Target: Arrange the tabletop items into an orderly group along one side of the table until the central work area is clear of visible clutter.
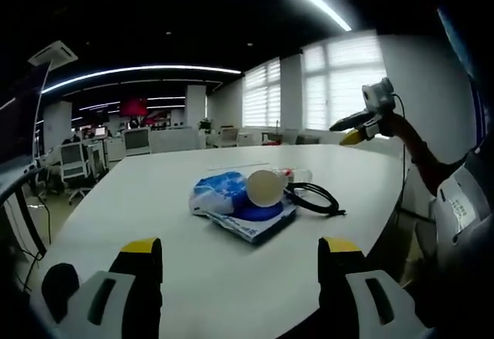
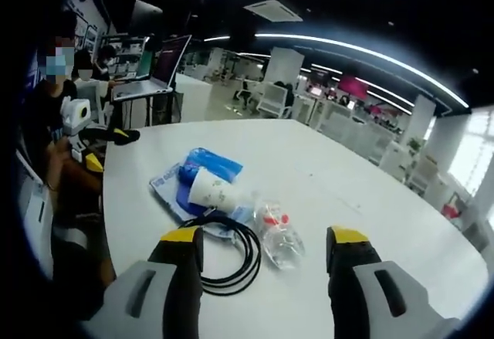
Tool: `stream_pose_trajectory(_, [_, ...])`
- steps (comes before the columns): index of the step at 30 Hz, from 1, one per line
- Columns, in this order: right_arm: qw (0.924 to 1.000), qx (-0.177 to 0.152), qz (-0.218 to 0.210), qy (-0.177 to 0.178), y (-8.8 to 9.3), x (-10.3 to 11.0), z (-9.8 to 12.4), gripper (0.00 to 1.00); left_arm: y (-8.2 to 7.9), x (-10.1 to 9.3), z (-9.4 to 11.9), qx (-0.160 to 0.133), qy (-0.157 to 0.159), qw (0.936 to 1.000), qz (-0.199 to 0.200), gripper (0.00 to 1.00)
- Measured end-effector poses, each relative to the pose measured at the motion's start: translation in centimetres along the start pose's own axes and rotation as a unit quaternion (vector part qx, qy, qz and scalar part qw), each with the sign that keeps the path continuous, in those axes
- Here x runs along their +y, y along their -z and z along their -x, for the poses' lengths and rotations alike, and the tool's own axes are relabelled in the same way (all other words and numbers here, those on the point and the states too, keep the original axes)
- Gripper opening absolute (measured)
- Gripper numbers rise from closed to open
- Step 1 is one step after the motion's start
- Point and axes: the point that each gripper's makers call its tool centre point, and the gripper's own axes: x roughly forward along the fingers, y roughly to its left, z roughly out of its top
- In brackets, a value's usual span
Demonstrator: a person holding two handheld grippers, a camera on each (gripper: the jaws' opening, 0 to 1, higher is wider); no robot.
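Left gripper view: Your left gripper [image 1: 241, 266] hung above the near edge of the white table [image 1: 154, 200], jaws spread wide with nothing between them.
Clutter, left gripper view: 1 heap sat near the table's middle, well ahead of your jaws: a blue plastic bag [image 1: 218, 192], a paper cup [image 1: 265, 187] lying on its side on a blue-edged pad [image 1: 258, 219], a coiled black cable [image 1: 315, 197] just beside it, and a clear plastic bottle [image 1: 293, 174] behind.
Other tool, left gripper view: Your right gripper [image 1: 363, 123] entered from the right, raised above the far side of the table.
Right gripper view: Your right gripper [image 2: 262, 266] also stood open and empty, above the cable [image 2: 229, 255] and bottle [image 2: 278, 235].
Heap, right gripper view: The cup [image 2: 211, 190] rested against the bag [image 2: 207, 164]; the pad [image 2: 164, 184] lay beneath both. Your left gripper [image 2: 108, 134] showed at the left.
Handling, as judged: All 5 items looked light. The bag was soft and would slump; pinch a gathered fold. The cup and the bottle would crush easily; take the cup by its rim and the bottle by its capped end. The cable was floppy; grasp several loops together. The pad was flat; take an overhanging edge.
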Motion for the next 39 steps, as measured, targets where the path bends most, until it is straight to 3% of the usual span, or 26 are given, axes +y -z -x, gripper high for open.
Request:
stream_pose_trajectory(15, [0.9998,0.004,-0.011,-0.013,-0.7,-0.7,-2.0,0.58,0.1,0.1,-0.3,0.001,0.002,1.0000,0.003,0.82])
stream_pose_trajectory(24, [0.9995,0.026,-0.001,-0.019,0.0,-0.3,-3.0,0.58,0.5,0.7,-0.2,0.004,-0.006,0.9999,0.014,0.82])
stream_pose_trajectory(32, [0.9988,0.023,-0.014,-0.040,-0.5,0.0,-3.4,0.56,1.0,0.7,-0.2,0.015,-0.004,0.9998,0.014,0.82])
stream_pose_trajectory(39, [0.9984,0.029,-0.001,-0.049,-1.0,0.6,-4.3,0.56,1.3,0.7,-0.3,0.018,-0.006,0.9997,0.015,0.82])
